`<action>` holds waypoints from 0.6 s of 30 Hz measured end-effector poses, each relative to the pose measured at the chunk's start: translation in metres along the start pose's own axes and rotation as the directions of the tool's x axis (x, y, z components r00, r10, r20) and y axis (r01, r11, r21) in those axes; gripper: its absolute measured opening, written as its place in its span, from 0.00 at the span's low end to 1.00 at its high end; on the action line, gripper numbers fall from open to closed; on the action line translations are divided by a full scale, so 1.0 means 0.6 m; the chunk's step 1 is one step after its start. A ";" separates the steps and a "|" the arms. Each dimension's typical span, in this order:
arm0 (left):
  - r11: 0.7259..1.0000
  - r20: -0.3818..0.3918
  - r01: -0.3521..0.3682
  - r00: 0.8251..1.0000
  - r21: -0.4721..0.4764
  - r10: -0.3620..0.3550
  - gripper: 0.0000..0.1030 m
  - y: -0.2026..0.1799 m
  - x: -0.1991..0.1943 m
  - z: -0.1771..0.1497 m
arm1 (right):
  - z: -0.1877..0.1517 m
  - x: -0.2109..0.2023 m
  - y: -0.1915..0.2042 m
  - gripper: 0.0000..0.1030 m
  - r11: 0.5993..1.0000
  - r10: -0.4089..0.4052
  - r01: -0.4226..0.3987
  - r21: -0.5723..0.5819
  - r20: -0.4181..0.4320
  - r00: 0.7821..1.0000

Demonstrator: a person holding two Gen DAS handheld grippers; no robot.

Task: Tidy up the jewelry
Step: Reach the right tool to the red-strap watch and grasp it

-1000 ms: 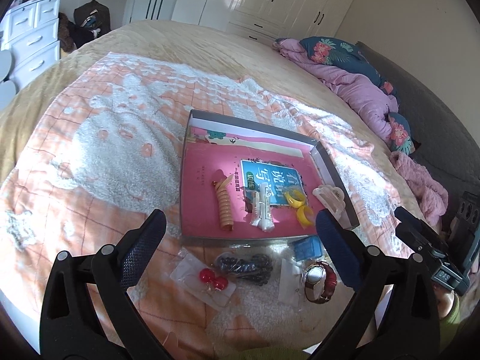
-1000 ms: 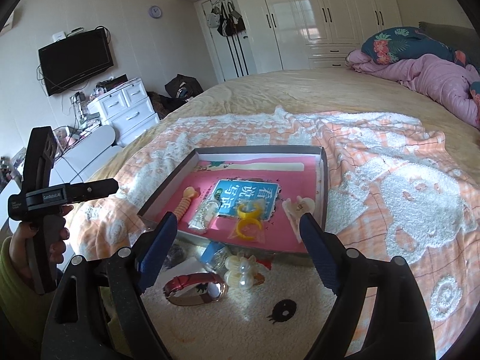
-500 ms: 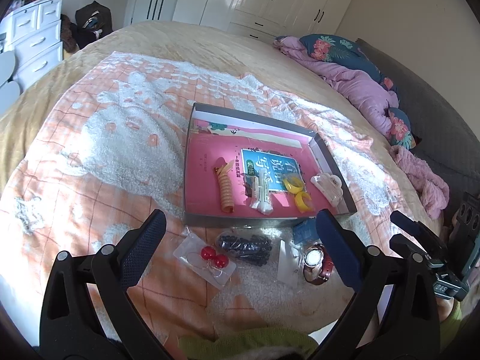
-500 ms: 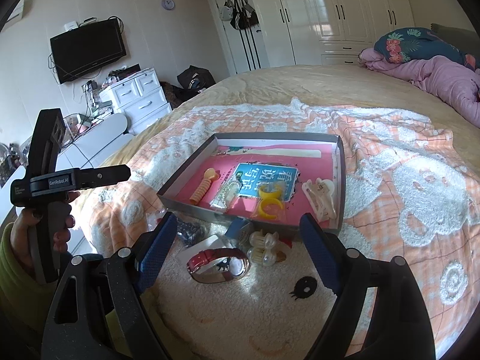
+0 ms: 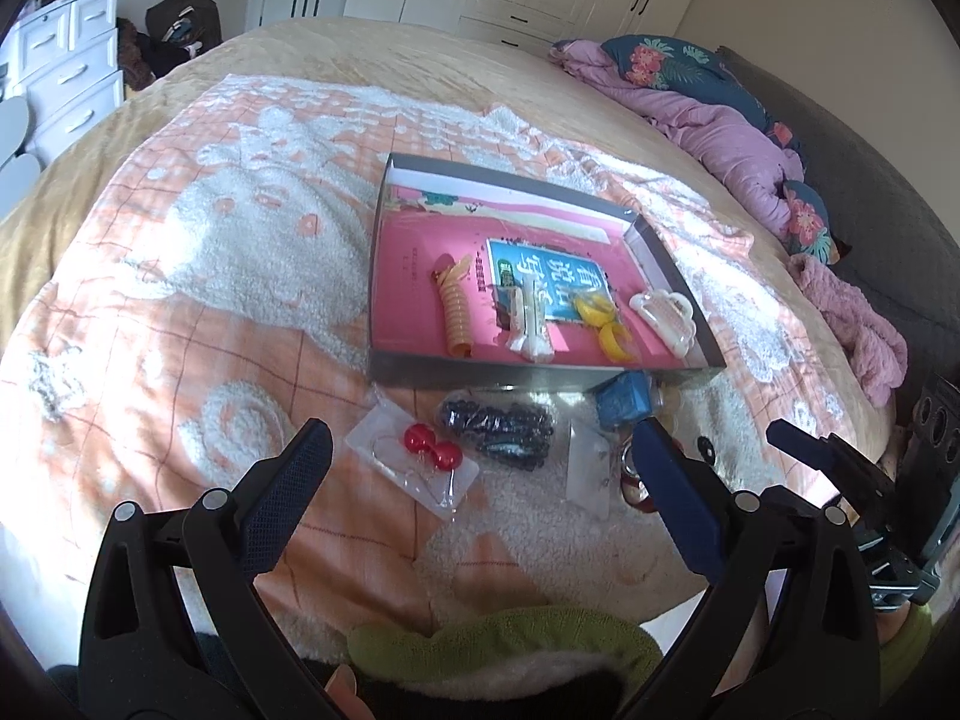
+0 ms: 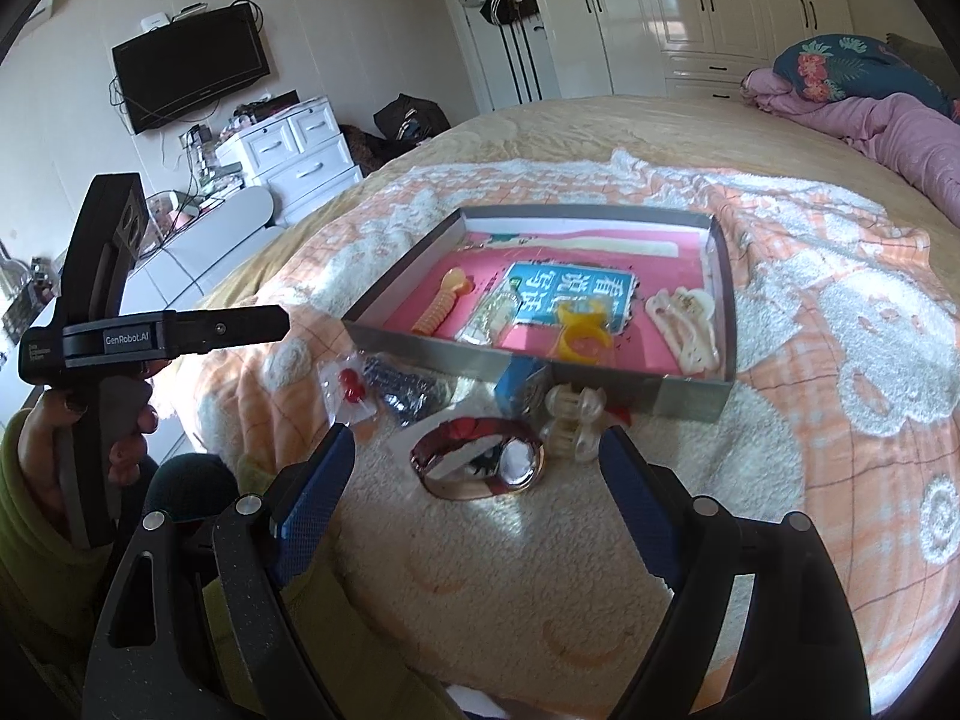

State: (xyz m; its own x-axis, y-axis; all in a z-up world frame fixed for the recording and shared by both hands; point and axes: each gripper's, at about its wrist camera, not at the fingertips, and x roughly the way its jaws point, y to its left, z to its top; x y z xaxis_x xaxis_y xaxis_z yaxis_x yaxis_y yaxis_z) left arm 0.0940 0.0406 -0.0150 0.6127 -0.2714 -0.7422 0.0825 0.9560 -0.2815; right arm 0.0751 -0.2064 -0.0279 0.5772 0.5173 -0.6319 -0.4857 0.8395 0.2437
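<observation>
Bed blanket (image 6: 780, 480): watch (image 6: 480, 459) btwn open right tongs (image 6: 474, 474); left tongs (image 5: 480, 456) open, empty

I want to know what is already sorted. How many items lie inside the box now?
4, in a row near the front wall of the box: an orange spiral, a clear packet, yellow rings and a white hair clip. Smaller pieces may be hidden.
</observation>
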 end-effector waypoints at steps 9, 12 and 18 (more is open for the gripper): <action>0.999 -0.041 -0.036 0.999 -0.014 0.035 0.91 0.015 0.020 -0.022 | -0.020 0.035 0.013 0.70 0.997 0.072 -0.071 0.019 -0.067 0.995; 0.996 -0.052 -0.085 0.995 -0.008 0.085 0.91 0.023 0.032 -0.027 | -0.023 0.046 0.019 0.64 0.995 0.095 -0.094 0.024 -0.078 0.992; 0.994 -0.072 -0.111 0.991 -0.018 0.109 0.91 0.040 0.048 -0.032 | -0.025 0.075 0.024 0.50 0.992 0.126 -0.123 0.035 -0.105 0.986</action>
State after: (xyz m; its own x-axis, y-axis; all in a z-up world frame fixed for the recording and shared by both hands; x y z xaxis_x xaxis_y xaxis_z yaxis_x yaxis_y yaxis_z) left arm 0.0989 0.0535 -0.0548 0.5596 -0.1728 -0.8106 0.0003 0.9781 -0.2083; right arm 0.0842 -0.1731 -0.0640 0.4390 0.5984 -0.6702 -0.5296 0.7749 0.3450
